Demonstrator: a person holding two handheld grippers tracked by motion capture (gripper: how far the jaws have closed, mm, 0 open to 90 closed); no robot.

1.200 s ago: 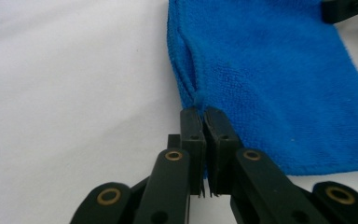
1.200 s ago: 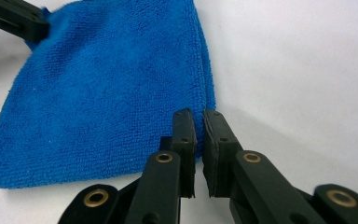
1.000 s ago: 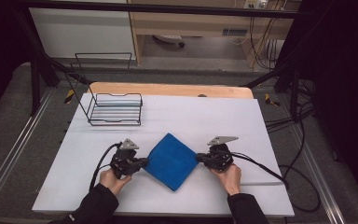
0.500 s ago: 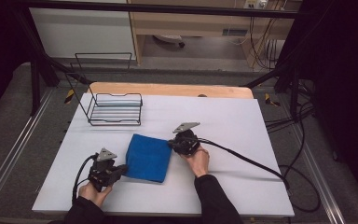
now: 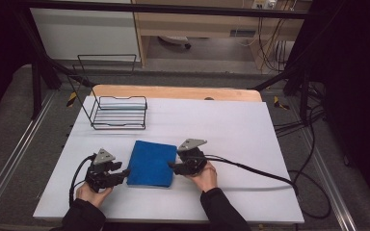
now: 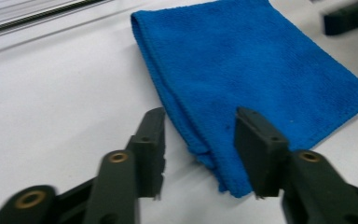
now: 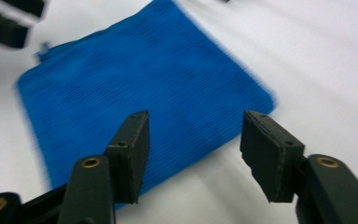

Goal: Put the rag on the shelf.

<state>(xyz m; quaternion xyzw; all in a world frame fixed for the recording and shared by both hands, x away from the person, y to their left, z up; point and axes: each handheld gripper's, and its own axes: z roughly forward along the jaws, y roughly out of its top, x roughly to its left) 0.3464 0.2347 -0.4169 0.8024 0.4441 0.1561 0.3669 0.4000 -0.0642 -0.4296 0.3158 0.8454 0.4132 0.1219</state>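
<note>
The folded blue cloth (image 5: 151, 163) lies flat on the white table (image 5: 231, 130), toward the near edge and between the two grippers. In the left gripper view the cloth (image 6: 256, 79) shows a folded, doubled edge along its near-left side, with one corner lying between the two black jaws.

The left gripper (image 5: 121, 174) sits just beside the cloth's left edge. Its jaws have just been opening; they stand apart and press on nothing, with the cloth corner loose between them. The right gripper (image 5: 172, 167) sits at the cloth's right edge. Its jaws have also just been opening and stand apart above the cloth (image 7: 135, 88), not clamping it.

A black wire basket (image 5: 119, 112) stands at the table's far left, well apart from the cloth.
</note>
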